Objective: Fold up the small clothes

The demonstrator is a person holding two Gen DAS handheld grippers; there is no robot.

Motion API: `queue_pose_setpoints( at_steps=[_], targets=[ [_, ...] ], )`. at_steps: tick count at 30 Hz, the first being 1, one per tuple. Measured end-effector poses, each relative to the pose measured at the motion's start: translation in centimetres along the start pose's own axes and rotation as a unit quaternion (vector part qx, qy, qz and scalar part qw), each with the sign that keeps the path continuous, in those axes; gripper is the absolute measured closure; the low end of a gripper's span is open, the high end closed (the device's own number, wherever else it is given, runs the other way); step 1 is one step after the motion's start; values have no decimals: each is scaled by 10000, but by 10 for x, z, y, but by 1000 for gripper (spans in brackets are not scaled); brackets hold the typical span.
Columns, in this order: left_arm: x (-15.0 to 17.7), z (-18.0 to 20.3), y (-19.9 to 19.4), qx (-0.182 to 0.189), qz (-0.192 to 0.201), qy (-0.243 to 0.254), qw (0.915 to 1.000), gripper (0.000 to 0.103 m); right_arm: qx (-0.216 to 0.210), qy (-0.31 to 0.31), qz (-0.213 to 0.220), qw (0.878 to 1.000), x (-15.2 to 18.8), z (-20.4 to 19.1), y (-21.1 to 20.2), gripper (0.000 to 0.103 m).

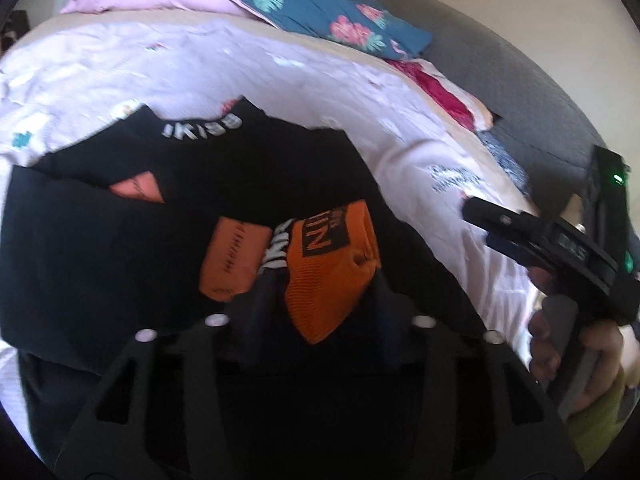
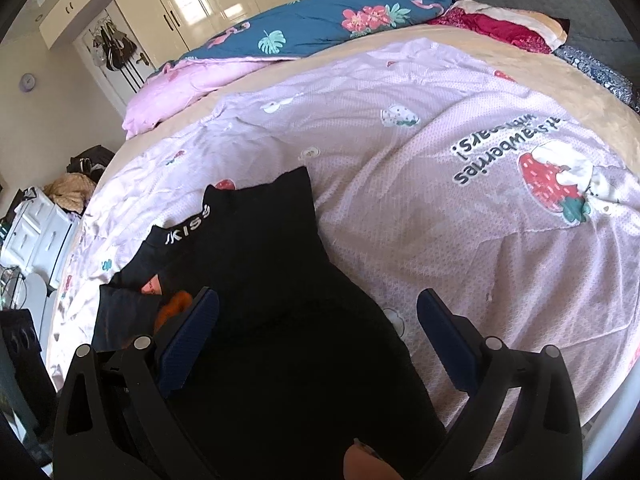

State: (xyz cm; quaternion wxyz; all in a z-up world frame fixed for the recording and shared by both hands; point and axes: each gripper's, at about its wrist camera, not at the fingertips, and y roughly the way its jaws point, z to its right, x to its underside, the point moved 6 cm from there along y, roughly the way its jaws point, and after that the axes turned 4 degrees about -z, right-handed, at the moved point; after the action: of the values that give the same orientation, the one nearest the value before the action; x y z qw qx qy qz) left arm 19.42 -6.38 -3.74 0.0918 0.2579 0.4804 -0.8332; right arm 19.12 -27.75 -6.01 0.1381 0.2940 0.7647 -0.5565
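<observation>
A: One bed [image 2: 400, 60] filling both views, spread with one pale pink strawberry-print sheet [image 2: 420, 240].
B: Bedding at the far end?
A: One teal floral quilt [image 2: 320, 20] with a pink underside, heaped along the far edge. Beside it one crimson and cream blanket [image 2: 504, 26], bunched.
B: And the clothes?
A: One black garment [image 2: 272, 280] with white lettering on its neckband, lying flat on the sheet at the near edge. On top of it, small pieces: one orange knit piece [image 1: 332, 272] with a black label, and two peach patches [image 1: 230, 256], hard to tell whether separate items or parts of one.
B: Grippers?
A: Two. Left gripper [image 1: 320, 308] over the orange knit piece, fingers dark and blurred, partly apart, nothing visibly pinched. Right gripper [image 2: 318, 316] with jaws wide apart, hanging over the black garment, blue pads clear of the cloth. One hand [image 1: 572, 352] wrapped around the right gripper's handle, seen from the left wrist.
</observation>
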Motion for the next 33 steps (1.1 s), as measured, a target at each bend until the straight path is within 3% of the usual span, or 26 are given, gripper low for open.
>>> queue_pose_setpoints(
  at_steps=[6, 7, 9, 10, 13, 14, 16, 17, 18, 22, 25, 30, 33],
  targets=[
    [2, -19, -21, 17, 167, -267, 9995, 44, -192, -262, -460, 9984, 17, -15, 25, 6],
    [-1, -28, -30, -81, 267, -366, 9989, 41, -248, -358, -552, 9975, 23, -22, 31, 8],
    [-4, -44, -42, -420, 382, -503, 9971, 38, -326, -518, -708, 9956, 32, -33, 41, 23],
    [-6, -58, -52, -697, 462, -609, 9946, 38, -347, -565, -766, 9949, 36, -37, 45, 24],
    [-10, -83, -72, -988, 647, -889, 9890, 32, -492, -669, -918, 9923, 47, -53, 61, 29],
    [-11, -91, -79, -1053, 724, -997, 9868, 32, -509, -698, -953, 9917, 50, -57, 66, 37],
    [-11, -108, -94, -1204, 878, -1210, 9814, 31, -462, -818, -954, 9910, 56, -65, 74, 64],
    [-10, -117, -102, -1273, 945, -1305, 9787, 31, -516, -894, -940, 9902, 57, -70, 74, 87],
    [-9, -127, -110, -1374, 1032, -1415, 9749, 31, -590, -988, -901, 9893, 58, -76, 72, 93],
    [-5, -160, -136, -1887, 1234, -1723, 9589, 31, -706, -1587, -462, 9837, 44, -106, 47, 94],
    [0, -179, -149, -1868, 1325, -2006, 9525, 31, -799, -2224, -58, 9717, 19, -142, 19, 95],
    [-1, -187, -160, -1935, 1430, -2089, 9479, 31, -890, -3029, 526, 9474, -22, -190, -22, 95],
    [-6, -184, -157, -1890, 1444, -2058, 9492, 31, -802, -3208, 711, 9411, -38, -194, -30, 95]
  ],
)
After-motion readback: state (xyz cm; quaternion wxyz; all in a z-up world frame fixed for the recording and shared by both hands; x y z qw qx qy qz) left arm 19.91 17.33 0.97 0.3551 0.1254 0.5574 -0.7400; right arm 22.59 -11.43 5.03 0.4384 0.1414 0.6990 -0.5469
